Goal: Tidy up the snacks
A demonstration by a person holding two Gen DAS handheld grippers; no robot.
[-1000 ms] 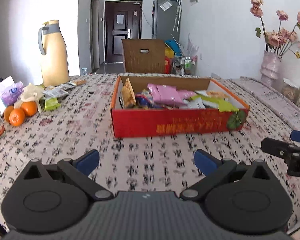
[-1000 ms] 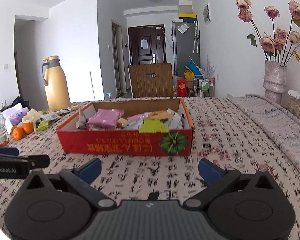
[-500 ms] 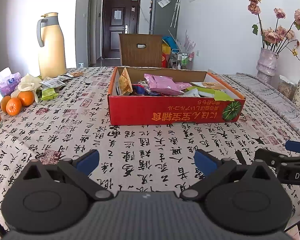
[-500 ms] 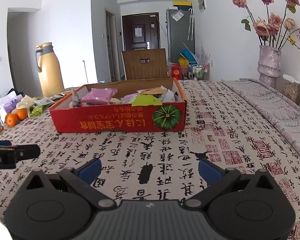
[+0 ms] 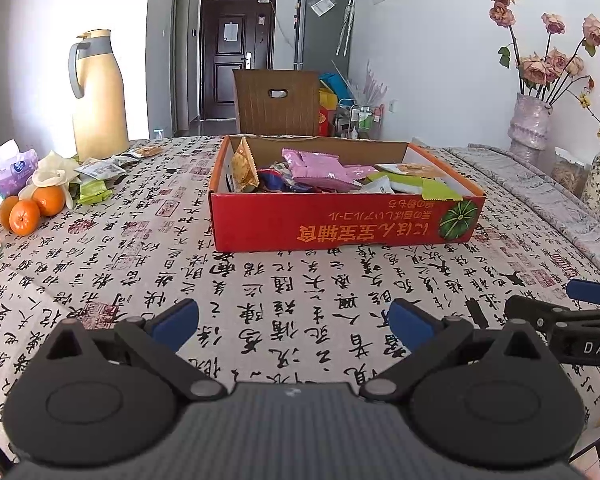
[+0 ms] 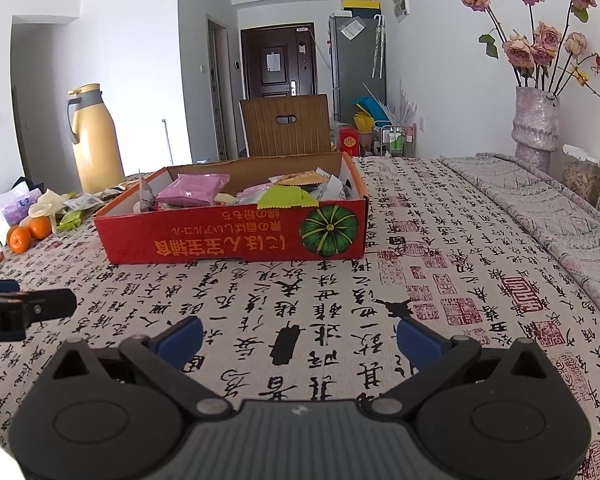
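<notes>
Tongs, left and right, spread, empty; snack box ahead (oranges clearer leftward).

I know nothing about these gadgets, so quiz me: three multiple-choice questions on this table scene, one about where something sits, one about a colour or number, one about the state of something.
1. Where are the oranges relative to the red box?
A. inside it
B. to its left on the table
C. on the chair

2. What colour are the fingers of the left gripper?
A. blue
B. yellow
C. white

3. How is the right gripper?
A. shut on a packet
B. shut and empty
C. open and empty

Answers: 1 B, since the oranges lie on the cloth beside the yellow jug, apart from the box. 2 A, blue tips on black arms. 3 C, its fingers stand wide apart with only tablecloth between them.
</notes>
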